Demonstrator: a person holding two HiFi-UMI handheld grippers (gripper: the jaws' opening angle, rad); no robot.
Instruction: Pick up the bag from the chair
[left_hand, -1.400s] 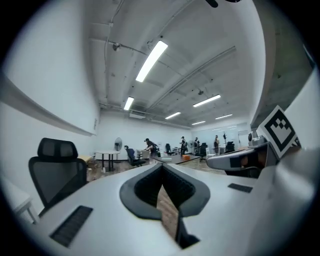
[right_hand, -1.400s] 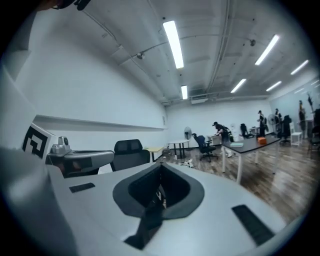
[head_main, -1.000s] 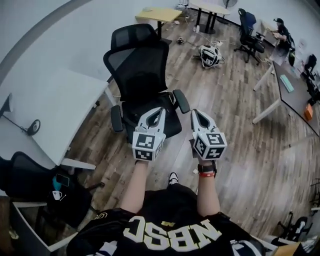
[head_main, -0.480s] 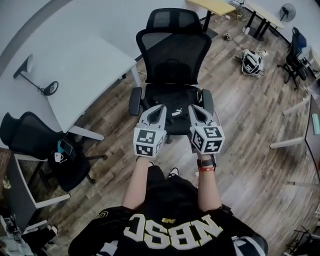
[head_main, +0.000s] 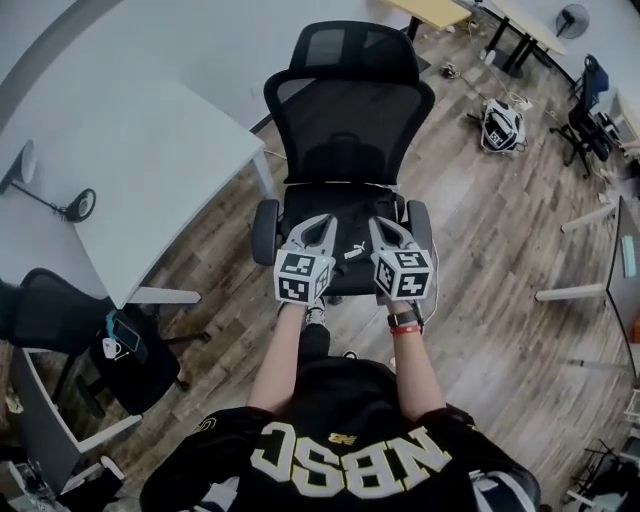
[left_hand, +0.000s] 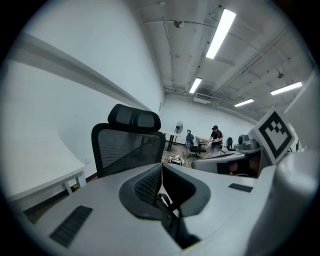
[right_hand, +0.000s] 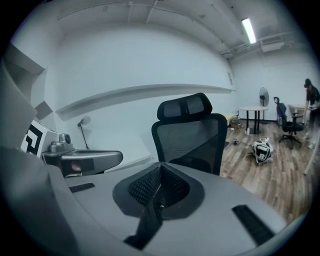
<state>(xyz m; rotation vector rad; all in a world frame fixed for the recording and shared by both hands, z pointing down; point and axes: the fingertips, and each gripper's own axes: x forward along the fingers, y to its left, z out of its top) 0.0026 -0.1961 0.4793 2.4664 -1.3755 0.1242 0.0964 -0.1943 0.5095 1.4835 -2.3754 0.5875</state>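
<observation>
While left gripper (head_main: 321, 221) and right gripper (head_main: 378, 223) hang closed, empty, over black mesh office chair (head_main: 350, 110): part jaws before reaching its seat's flat black bag (head_main: 348, 236)

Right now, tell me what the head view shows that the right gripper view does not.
Head view only: the black bag lying on the seat of the chair, and the right claw seen from above. Right gripper view only: the ceiling light, and that claw's jaws shut with nothing between them. Both: the chair, the left claw and the white pack on the floor.
</observation>
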